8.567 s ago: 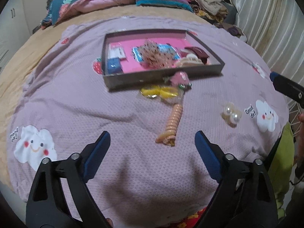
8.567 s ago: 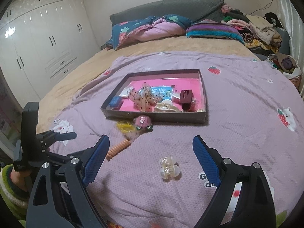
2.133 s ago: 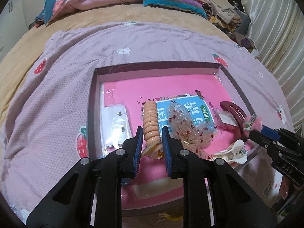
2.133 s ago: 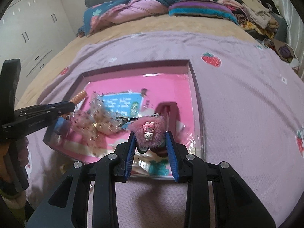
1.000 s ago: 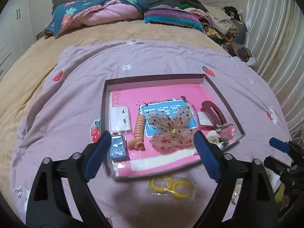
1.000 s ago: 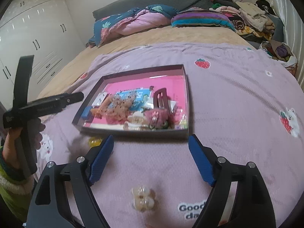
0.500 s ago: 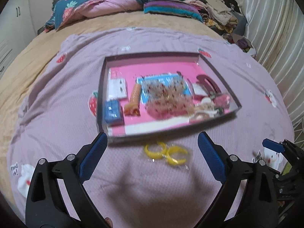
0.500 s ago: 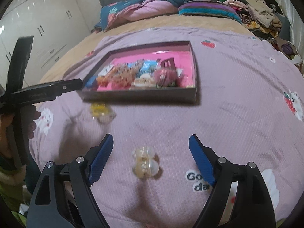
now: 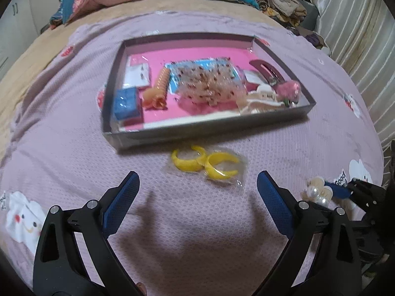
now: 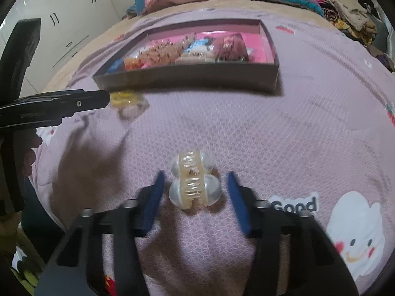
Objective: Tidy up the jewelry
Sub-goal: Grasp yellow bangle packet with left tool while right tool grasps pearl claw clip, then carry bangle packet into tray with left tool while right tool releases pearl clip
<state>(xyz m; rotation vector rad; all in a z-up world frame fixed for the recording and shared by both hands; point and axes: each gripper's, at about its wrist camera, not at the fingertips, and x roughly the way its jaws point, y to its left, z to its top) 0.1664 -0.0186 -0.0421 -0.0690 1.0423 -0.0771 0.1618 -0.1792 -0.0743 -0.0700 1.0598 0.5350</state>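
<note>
Straddling pearl hair claw (image 10: 194, 183) with right gripper (image 10: 195, 193), spread, not touching. Hovering left gripper (image 9: 197, 192), spread wide, near bagged yellow rings (image 9: 205, 164).

Lilac bedspread (image 9: 74, 162) with white cloud faces and red strawberries, grey tray (image 9: 209, 125) with hot-pink floor, yellow rings (image 9: 205, 164) in clear bag, translucent cream pearl hair claw (image 10: 193, 181), orange spiral hair tie (image 9: 159, 87), blue box (image 9: 126, 103), fuzzy pink clip (image 9: 287, 90).
</note>
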